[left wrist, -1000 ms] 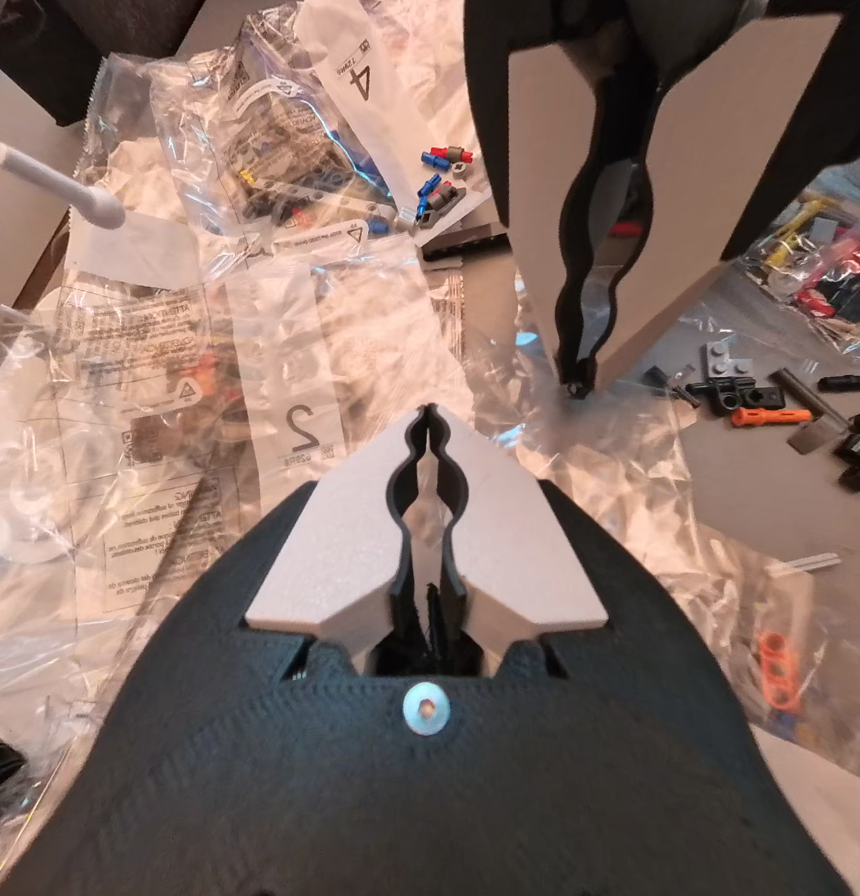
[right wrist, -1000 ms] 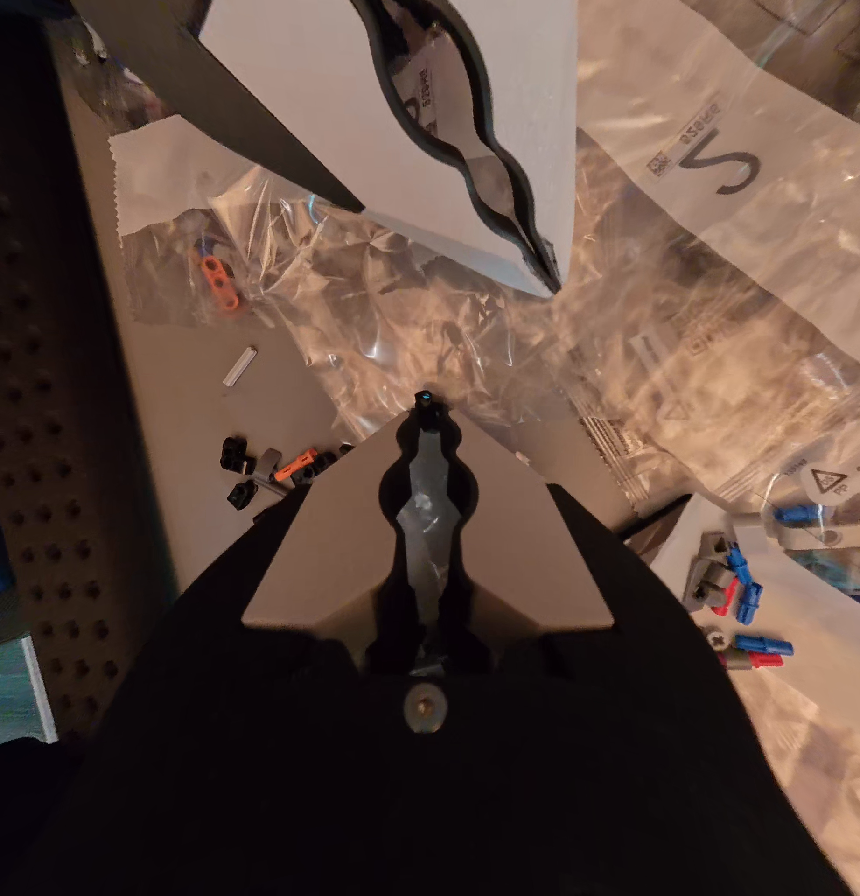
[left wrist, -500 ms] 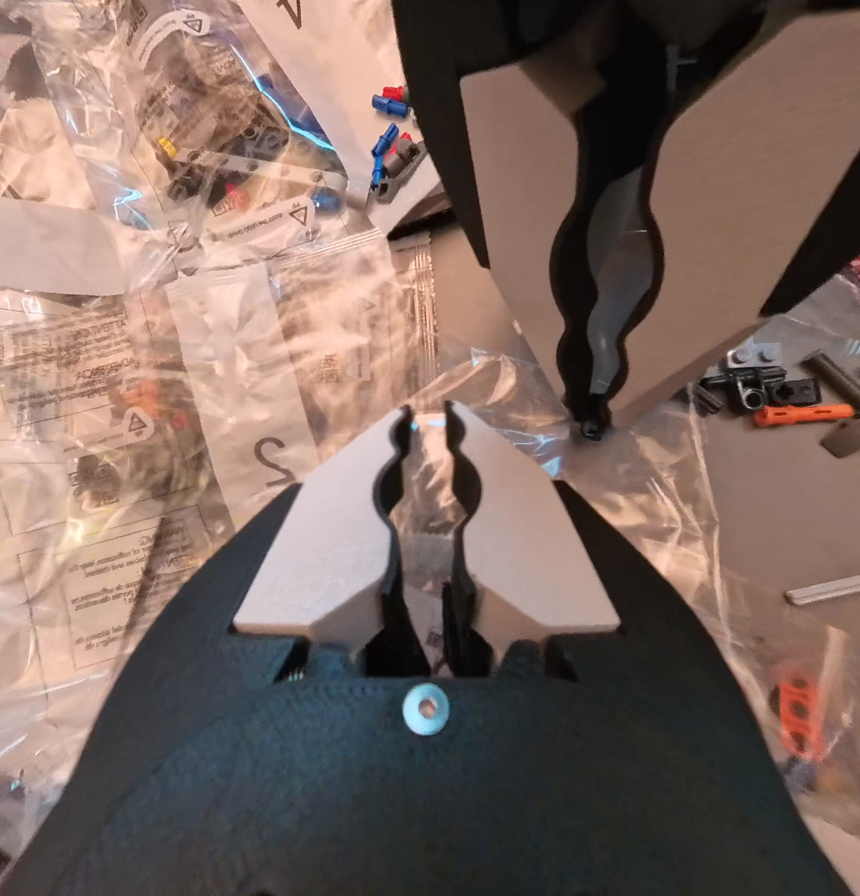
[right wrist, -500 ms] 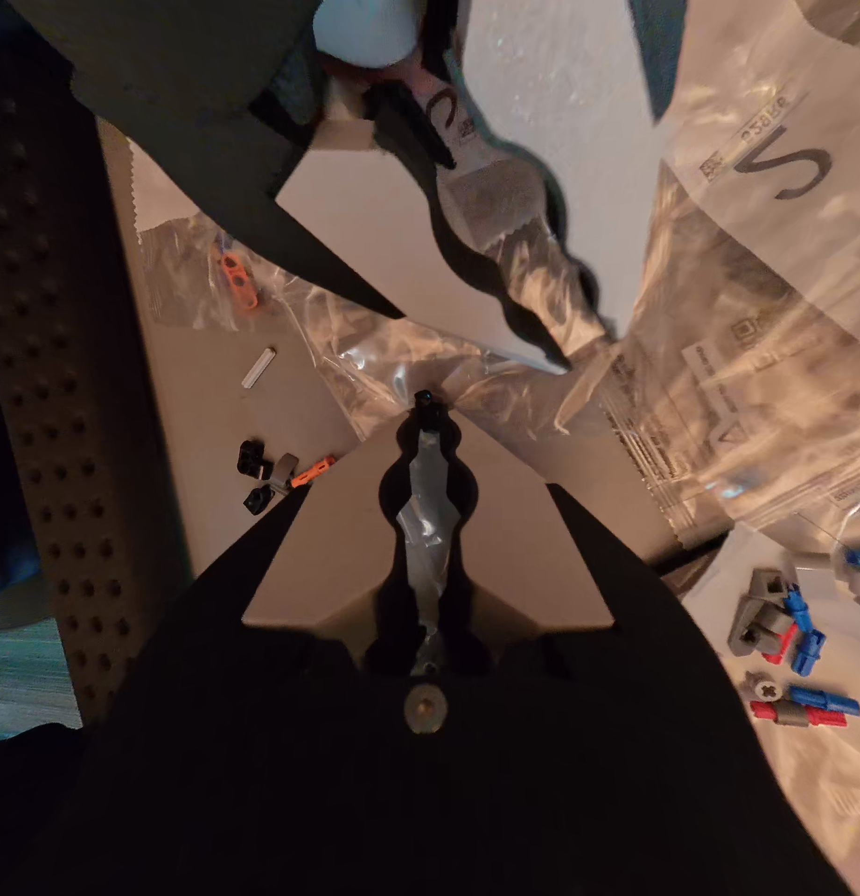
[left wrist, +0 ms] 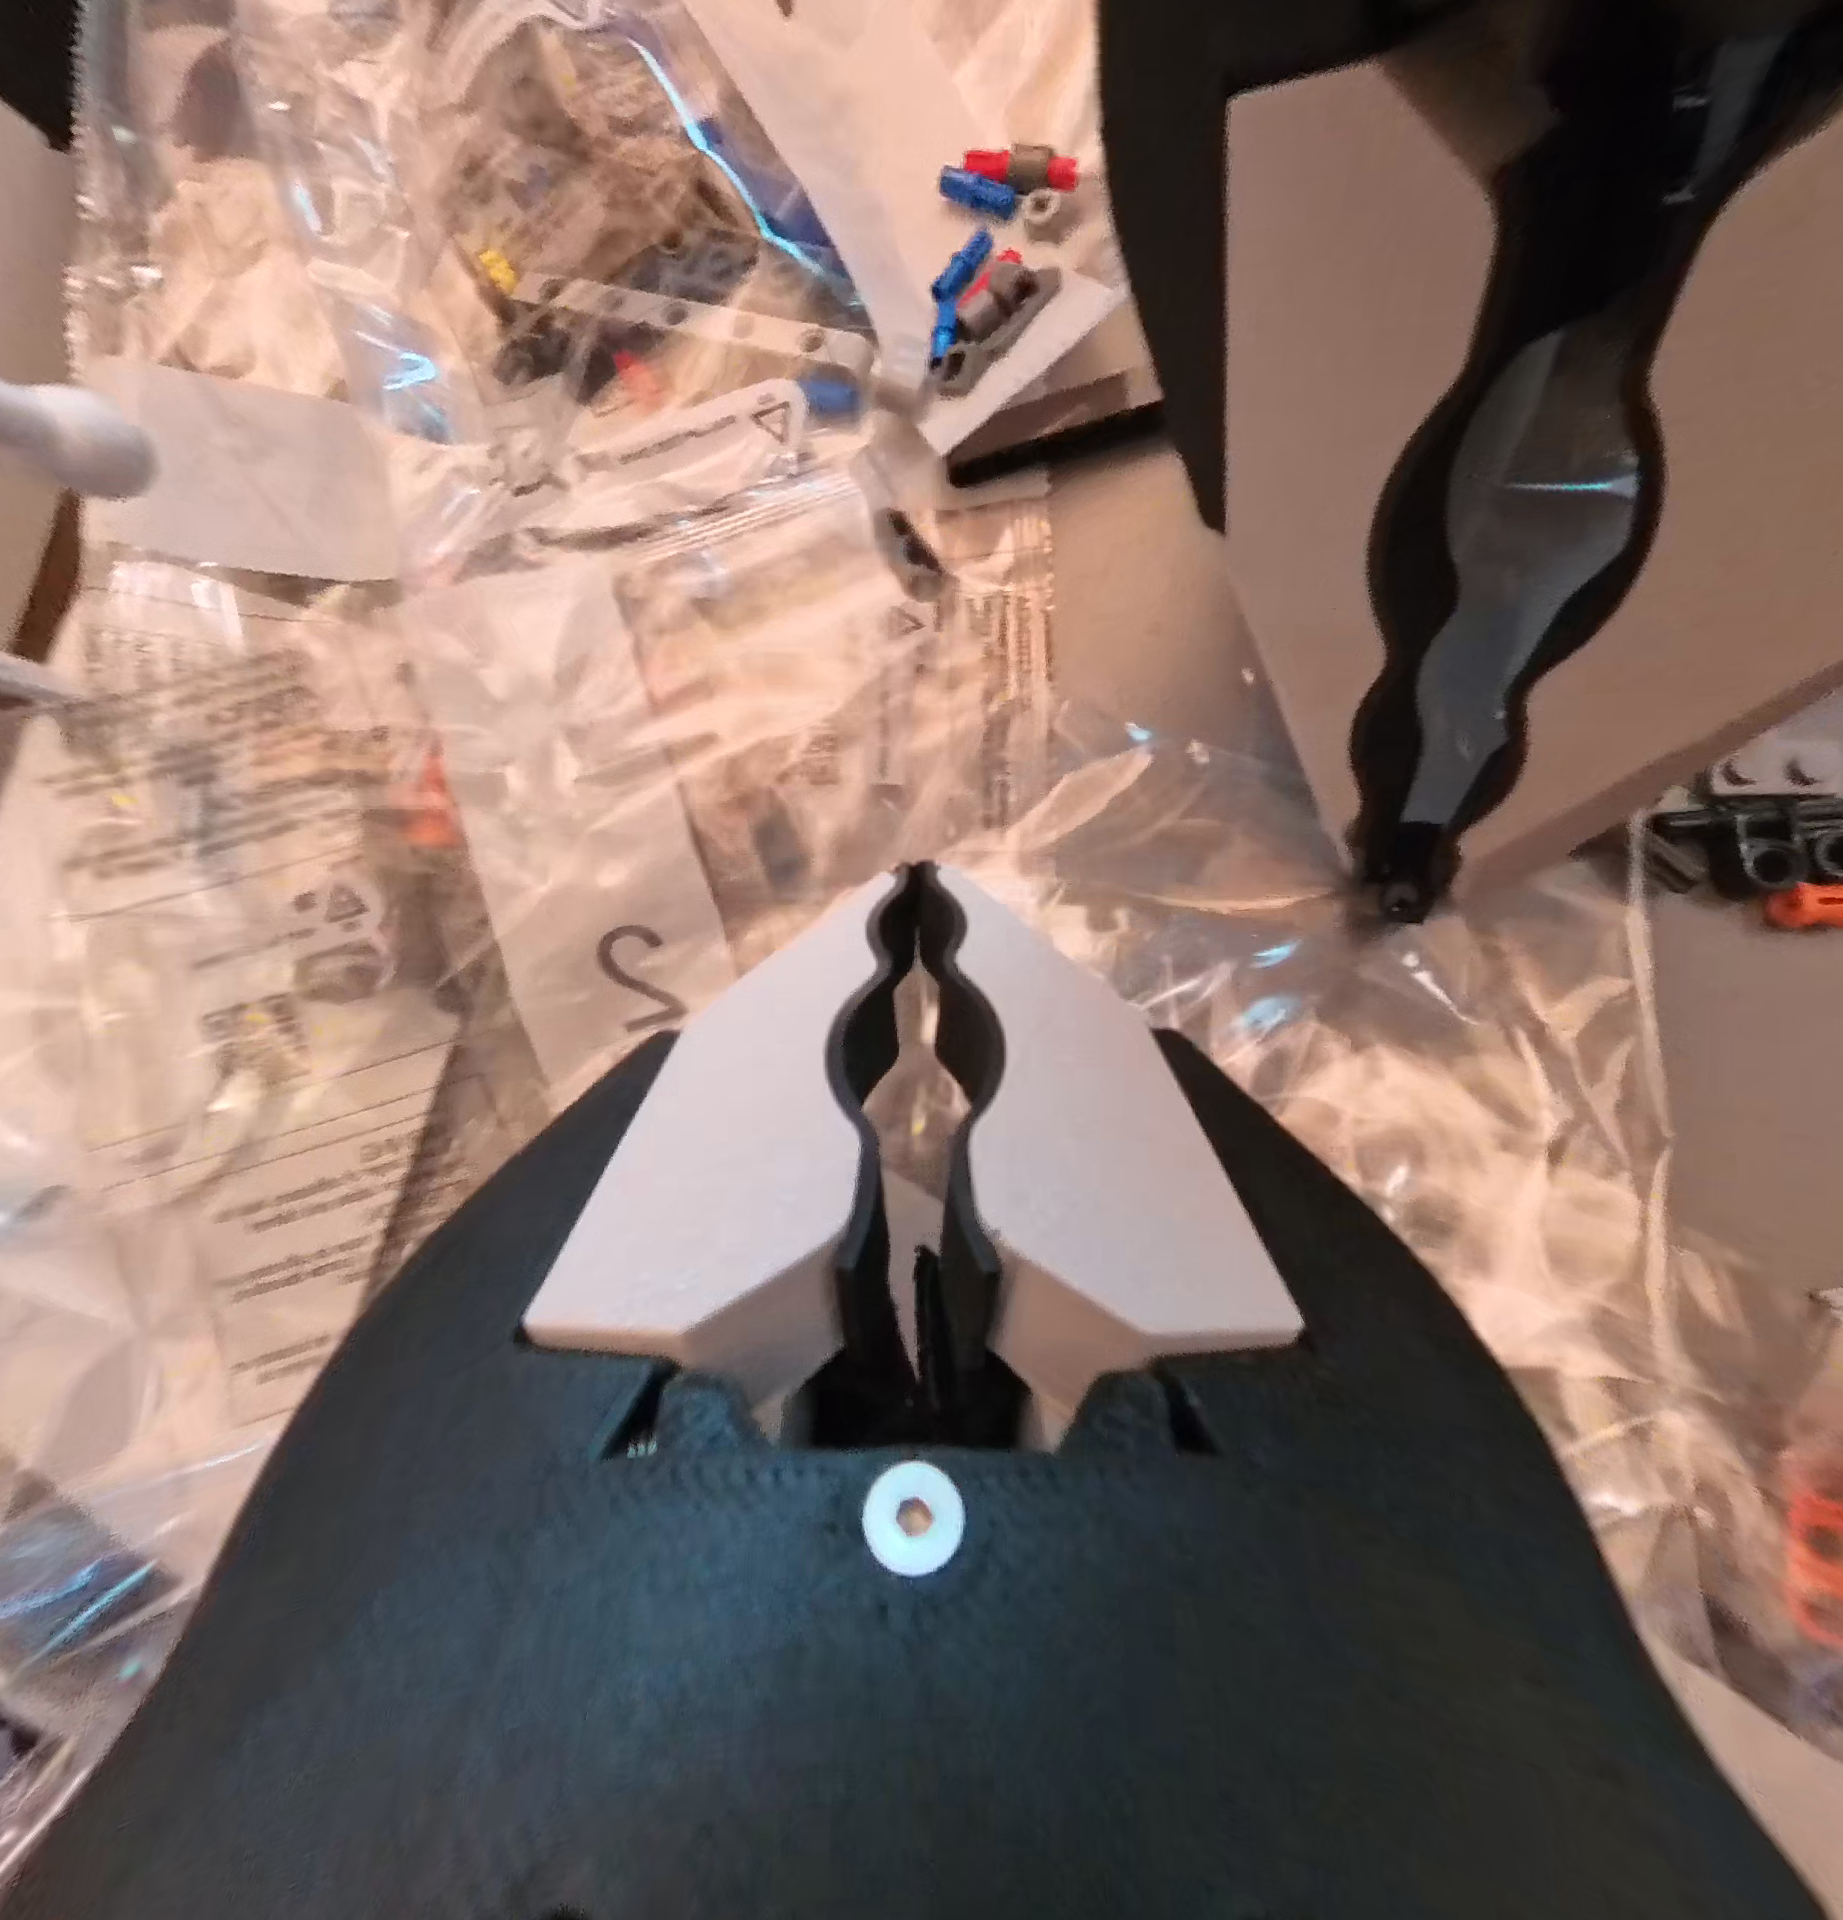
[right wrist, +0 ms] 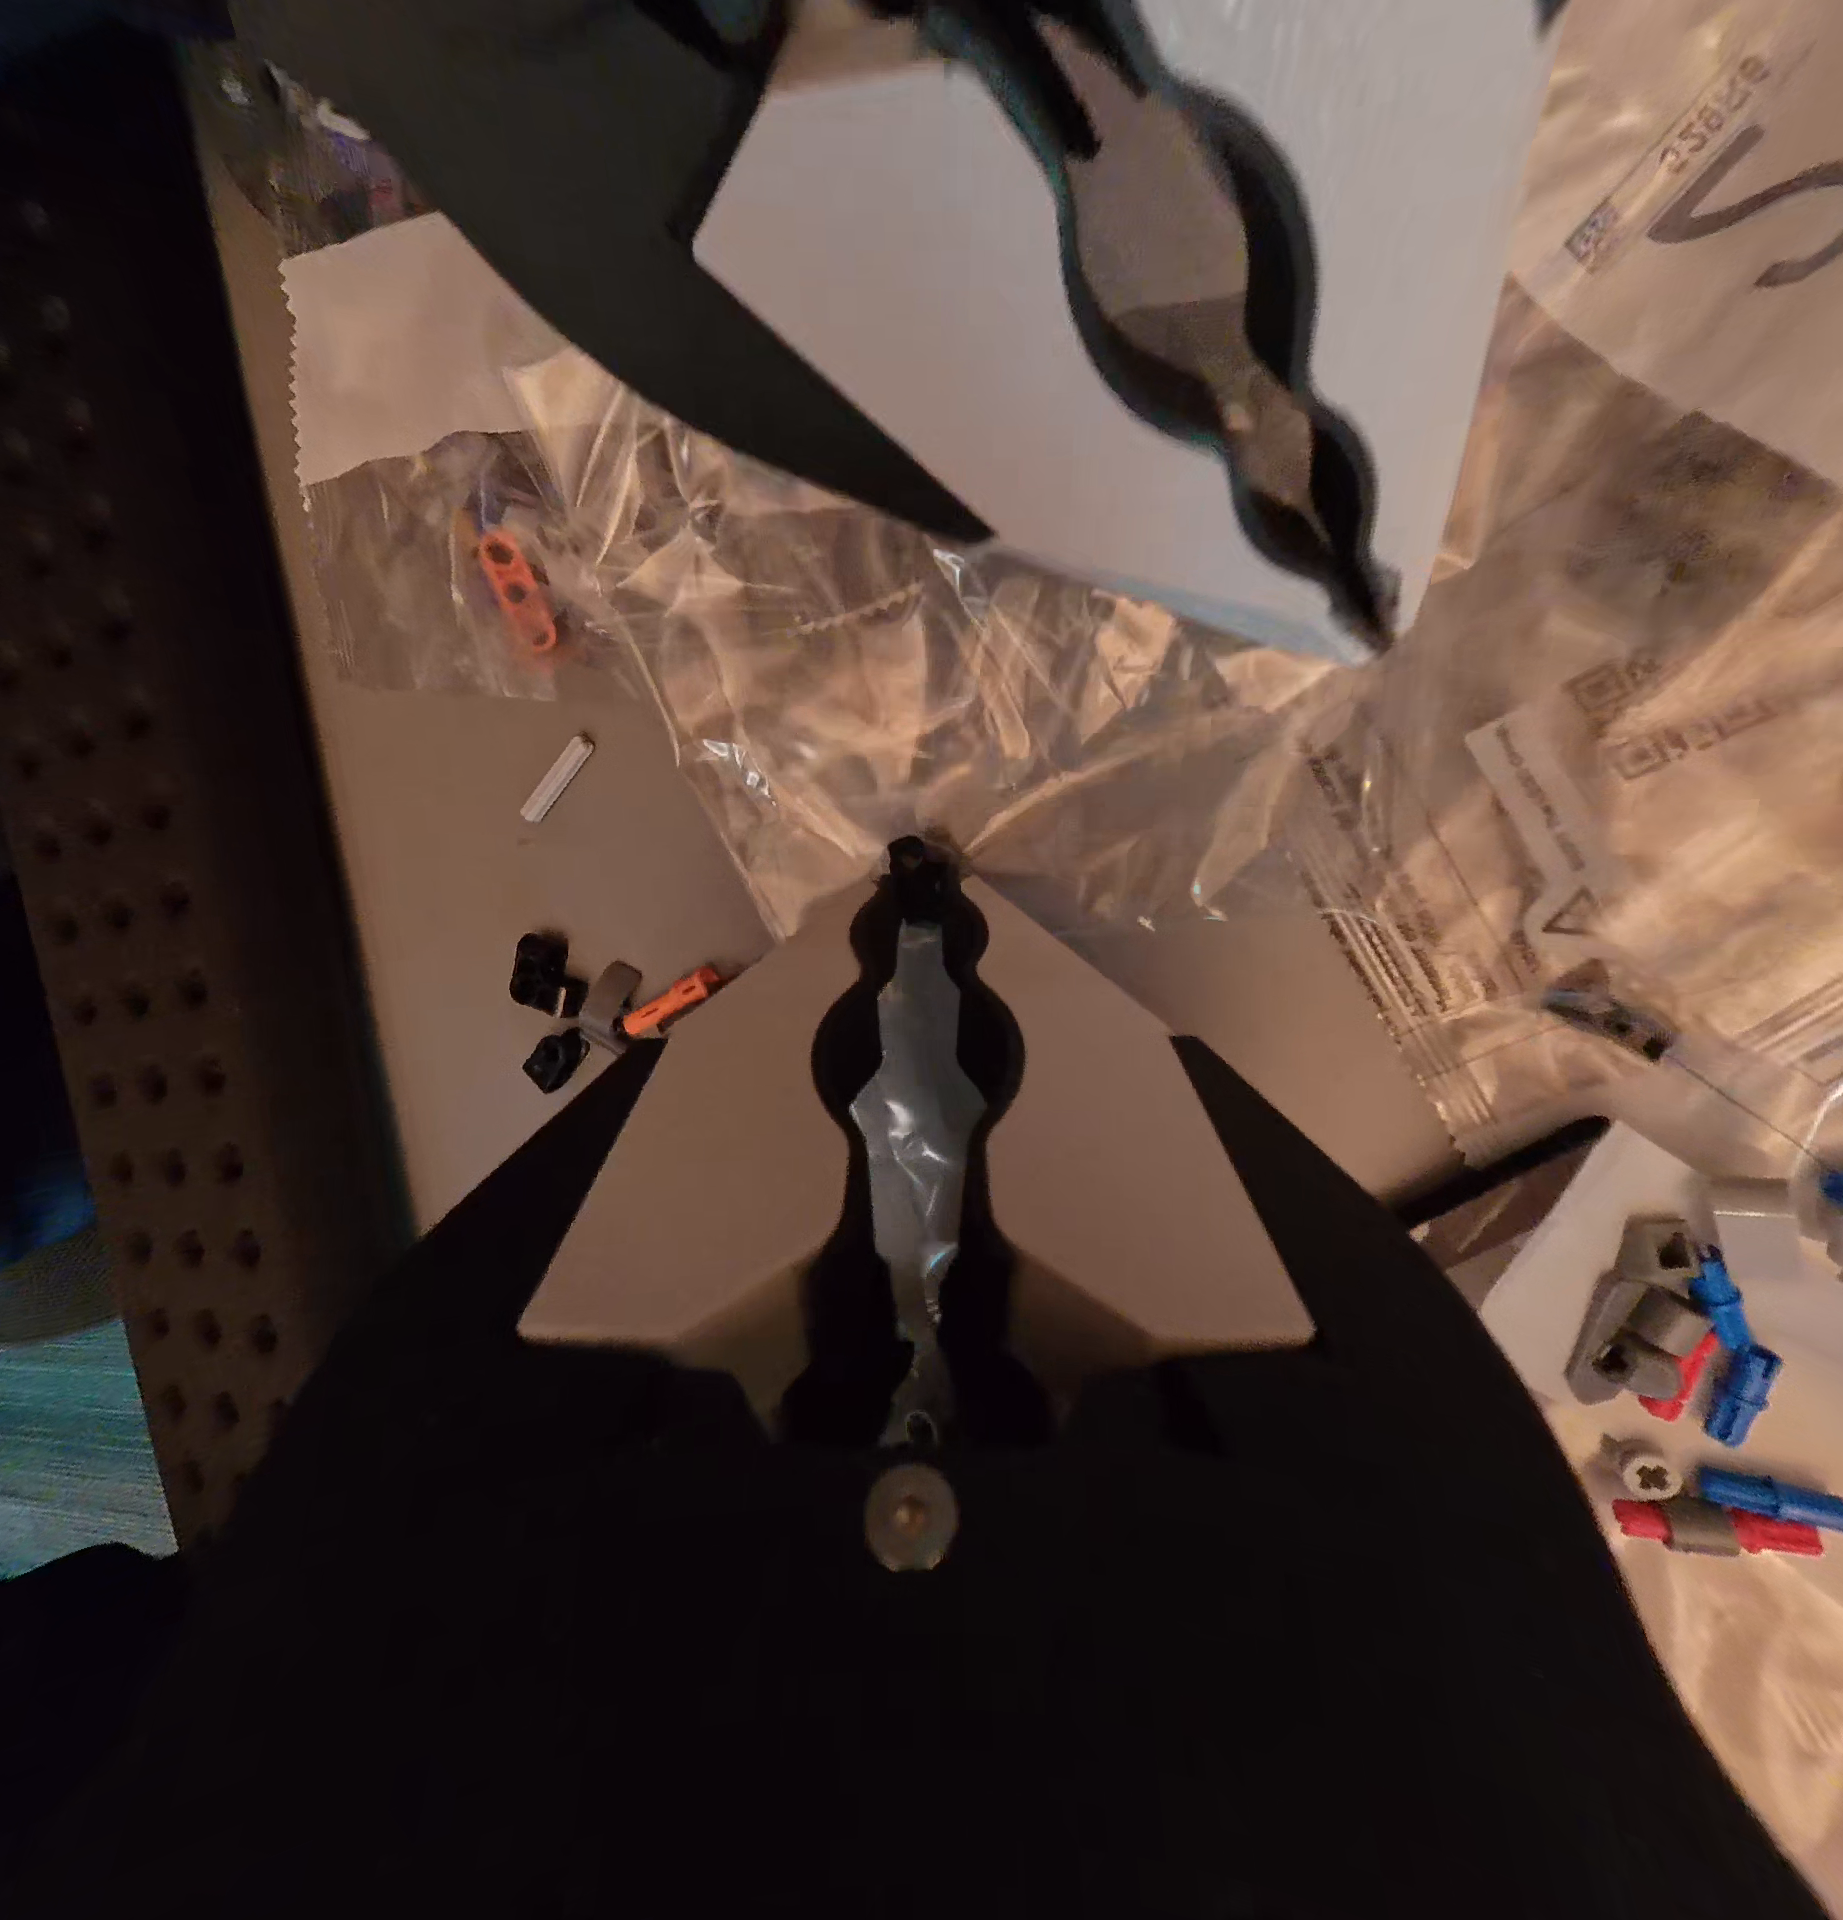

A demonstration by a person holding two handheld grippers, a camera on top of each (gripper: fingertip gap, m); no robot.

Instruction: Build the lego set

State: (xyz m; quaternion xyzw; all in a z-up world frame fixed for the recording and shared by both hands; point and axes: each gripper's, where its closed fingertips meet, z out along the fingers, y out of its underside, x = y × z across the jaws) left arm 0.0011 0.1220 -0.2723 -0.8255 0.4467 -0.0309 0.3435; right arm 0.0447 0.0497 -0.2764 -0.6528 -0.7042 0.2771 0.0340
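Note:
A crumpled clear plastic bag (left wrist: 1156, 883) lies stretched between my two grippers; it also shows in the right wrist view (right wrist: 1052, 727). My left gripper (left wrist: 917, 873) is shut, its tips pinching the bag's film; in the right wrist view (right wrist: 1364, 623) the creases run into its tips. My right gripper (right wrist: 909, 862) is shut on the bag's other edge, with a small black piece (right wrist: 904, 854) caught at its tips. Creases fan out from there. In the left wrist view the right gripper (left wrist: 1400, 899) stands at the upper right.
Loose black, grey and orange pieces (right wrist: 626, 1008) lie on the table left of my right gripper. A grey assembly with blue and red pins (right wrist: 1665, 1340) sits on white paper. Several sealed numbered bags (left wrist: 626, 291) cover the far left. A small bag holds an orange beam (right wrist: 517, 587). Tip to tip, the grippers are about 8 cm apart.
My left gripper opened over the clear bag half a second ago and has shut again on its film. The right gripper kept its grip and stayed in about the same place.

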